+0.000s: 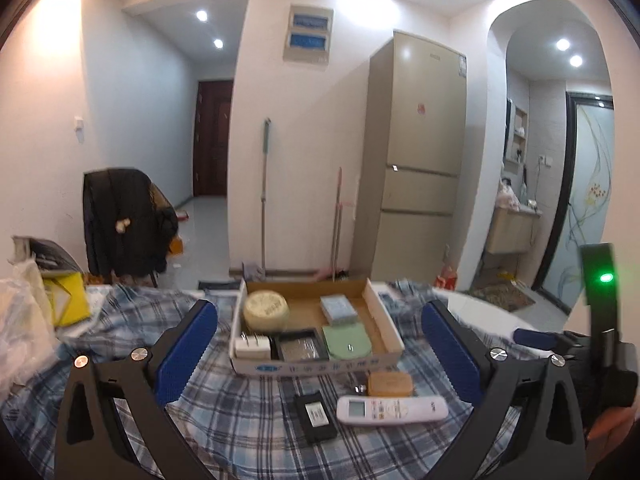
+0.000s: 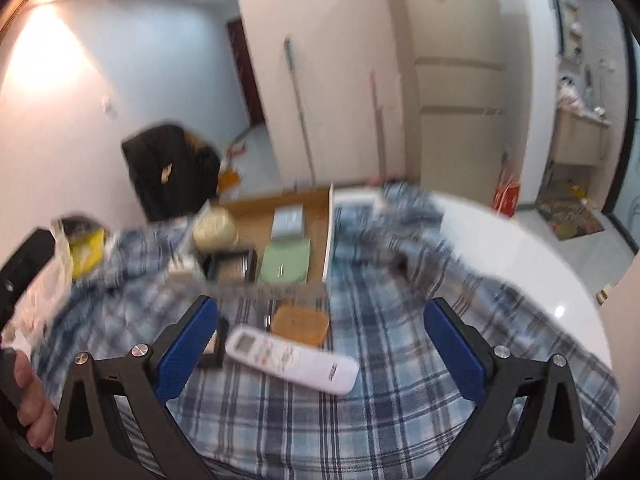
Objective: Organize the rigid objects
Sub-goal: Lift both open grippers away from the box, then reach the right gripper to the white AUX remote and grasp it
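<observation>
A shallow cardboard box (image 1: 382, 320) (image 2: 327, 236) lies on the plaid cloth and holds a round cream tin (image 1: 266, 309) (image 2: 214, 229), a white plug (image 1: 252, 347), a black tray (image 1: 302, 347) (image 2: 230, 266), a green case (image 1: 347, 342) (image 2: 285, 262) and a grey-blue box (image 1: 338, 308) (image 2: 287, 222). In front of it lie an orange box (image 1: 389, 384) (image 2: 300, 325), a white remote (image 1: 392, 409) (image 2: 292, 358) and a black battery (image 1: 315, 417). My left gripper (image 1: 320, 354) is open and empty above them. My right gripper (image 2: 322, 350) is open, with the remote between its fingers and no contact.
The plaid cloth (image 1: 240, 420) (image 2: 400, 360) covers a round white table (image 2: 520, 256). A plastic bag and yellow box (image 1: 68, 298) sit at the left. A dark jacket on a chair (image 1: 120, 220), mops and a fridge (image 1: 416, 152) stand beyond. A hand (image 2: 32, 396) holds the other gripper.
</observation>
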{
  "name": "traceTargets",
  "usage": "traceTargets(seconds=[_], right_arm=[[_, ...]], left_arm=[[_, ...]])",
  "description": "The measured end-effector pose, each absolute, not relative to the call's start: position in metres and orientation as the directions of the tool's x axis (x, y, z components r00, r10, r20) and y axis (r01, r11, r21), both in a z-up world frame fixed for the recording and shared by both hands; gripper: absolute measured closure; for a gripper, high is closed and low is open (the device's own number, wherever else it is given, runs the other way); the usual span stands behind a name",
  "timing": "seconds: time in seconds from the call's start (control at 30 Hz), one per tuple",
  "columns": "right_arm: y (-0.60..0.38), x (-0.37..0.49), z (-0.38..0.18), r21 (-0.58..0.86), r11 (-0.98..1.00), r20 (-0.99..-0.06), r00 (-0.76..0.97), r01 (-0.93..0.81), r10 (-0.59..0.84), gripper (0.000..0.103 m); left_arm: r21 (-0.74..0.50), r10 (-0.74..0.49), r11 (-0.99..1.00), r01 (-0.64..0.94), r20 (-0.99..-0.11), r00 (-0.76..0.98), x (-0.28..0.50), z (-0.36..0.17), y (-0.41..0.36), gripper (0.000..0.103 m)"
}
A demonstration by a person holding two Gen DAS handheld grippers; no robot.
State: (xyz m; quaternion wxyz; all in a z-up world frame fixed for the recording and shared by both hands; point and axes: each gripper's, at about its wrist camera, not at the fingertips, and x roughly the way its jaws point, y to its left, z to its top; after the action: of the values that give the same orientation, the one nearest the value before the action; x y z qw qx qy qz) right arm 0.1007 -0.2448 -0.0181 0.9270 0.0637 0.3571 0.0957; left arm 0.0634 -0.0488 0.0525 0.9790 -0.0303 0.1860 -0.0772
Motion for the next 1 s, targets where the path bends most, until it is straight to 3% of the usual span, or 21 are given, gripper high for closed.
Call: traceTargets(seconds=[0.13, 0.33, 0.5, 0.7, 1.0], right_arm=[[-0.241, 0.123, -0.054, 0.199, 0.968, -0.744, 0.62, -0.151, 0.249, 0.0], [-0.235, 0.141, -0.081, 0.16, 0.975, -0.784, 0.58, -0.156, 0.221, 0.001], [-0.233, 0.15, -0.089, 0.174, 0.966, -0.794, 0.553, -0.19, 0.252, 0.001], [-0.228, 0.167, -0.098, 0.208, 0.955, -0.812, 0.506, -0.212, 0.29, 0.002], [-0.219, 0.168, -0.12, 0.268, 0.924, -0.851, 0.383, -0.272, 0.359, 0.016]], left_arm=[[-0.094, -0.171, 0.985, 0.144, -0.443, 0.88, 0.086, 0.024, -0.049, 0.0], [-0.107, -0.154, 0.988, 0.114, -0.53, 0.834, 0.104, -0.02, -0.041, 0.0], [-0.109, -0.143, 0.989, 0.099, -0.552, 0.821, 0.109, -0.039, -0.036, 0.0], [-0.201, -0.172, 0.977, 0.066, -0.575, 0.8, 0.116, -0.047, -0.017, 0.0], [-0.214, -0.17, 0.975, 0.051, -0.585, 0.793, 0.117, -0.048, -0.013, 0.0]])
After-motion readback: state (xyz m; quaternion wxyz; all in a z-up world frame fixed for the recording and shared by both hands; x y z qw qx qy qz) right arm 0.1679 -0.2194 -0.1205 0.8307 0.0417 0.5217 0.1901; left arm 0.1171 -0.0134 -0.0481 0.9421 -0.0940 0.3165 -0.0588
